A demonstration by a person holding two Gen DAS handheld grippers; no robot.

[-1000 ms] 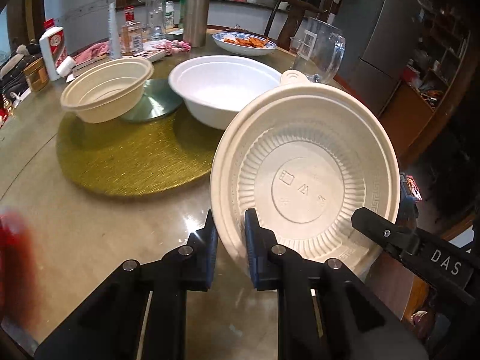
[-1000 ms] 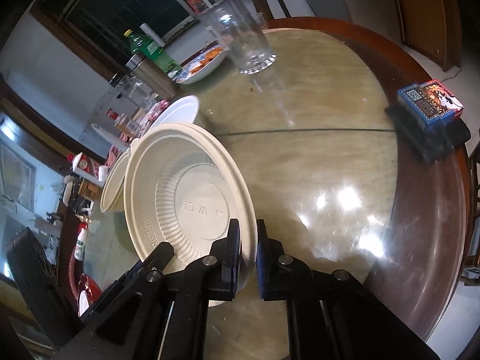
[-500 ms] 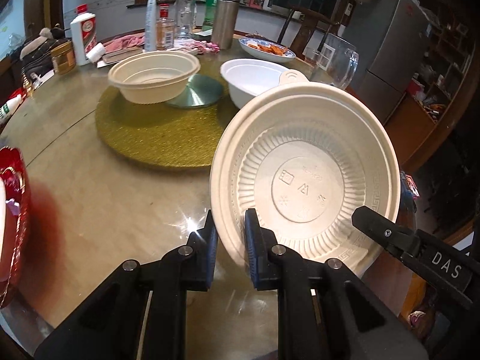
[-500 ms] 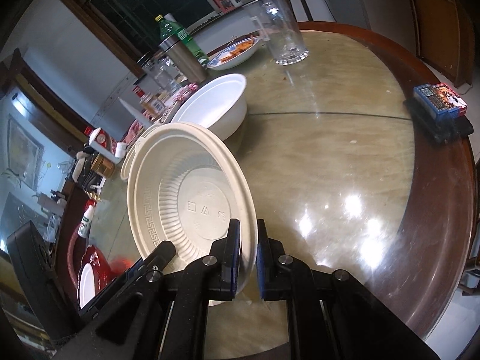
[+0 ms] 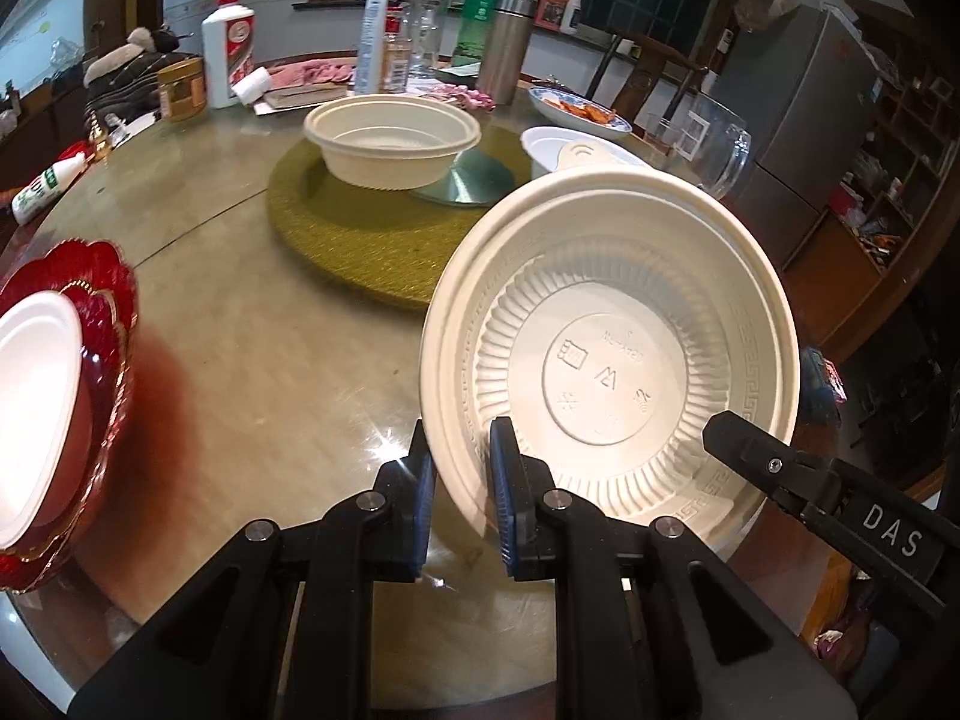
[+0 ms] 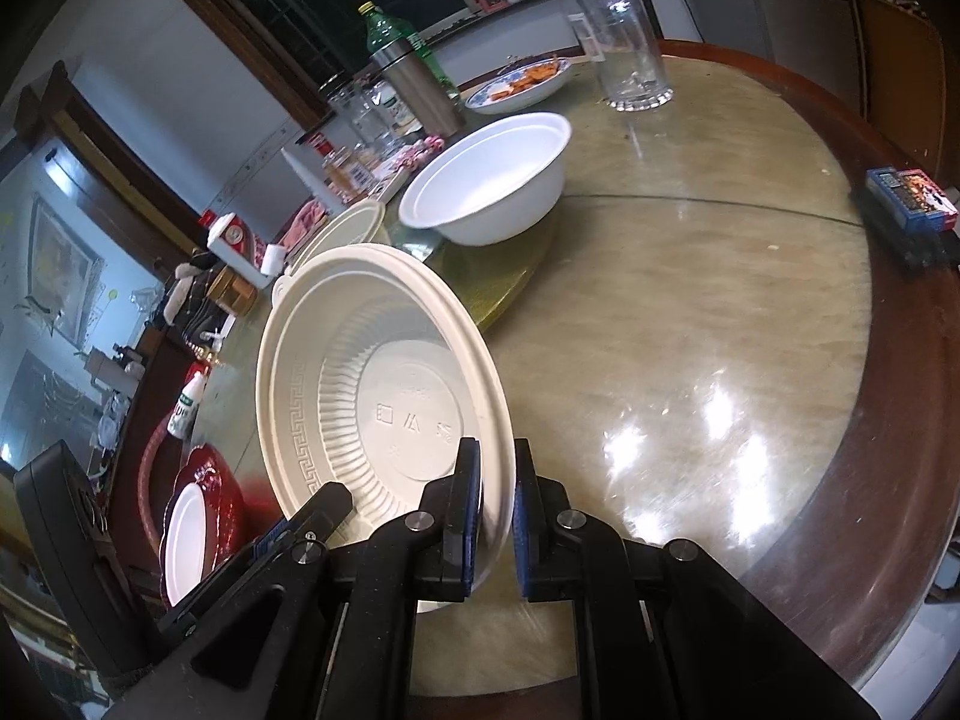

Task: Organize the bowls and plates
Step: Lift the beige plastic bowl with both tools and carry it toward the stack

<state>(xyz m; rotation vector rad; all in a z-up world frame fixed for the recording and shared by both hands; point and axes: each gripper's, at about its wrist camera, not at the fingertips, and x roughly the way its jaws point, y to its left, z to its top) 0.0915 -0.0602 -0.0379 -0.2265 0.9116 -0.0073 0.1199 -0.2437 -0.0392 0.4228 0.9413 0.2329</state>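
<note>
Holding a cream ribbed bowl (image 5: 612, 360) tilted up off the round table (image 5: 270, 372), you have it pinched on two sides at once: the left gripper (image 5: 459, 492) clamps the rim at the bowl's near left edge, and the right gripper (image 6: 495, 510) clamps the rim on the opposite side, its black arm showing at the lower right of the left wrist view. Both sets of tongs are clenched on thin, flexible plastic, so if your hands drift apart or twist against each other, the rim may buckle or slip out of one grip and the bowl may swing down onto the table. A small tab and a second edge show behind the far rim, perhaps a nested piece; you cannot tell, and if loose it may slide off. To the left sits a red scalloped plate (image 5: 102, 324) with a white plate (image 5: 30, 414) on it, close enough that a low sweep could knock the pair. Farther off, a second cream bowl (image 5: 393, 141) rests on the gold turntable mat (image 5: 354, 240), with a white bowl (image 6: 489, 180) and a glass mug (image 6: 627, 42) to its right, both easy to clip.
</note>
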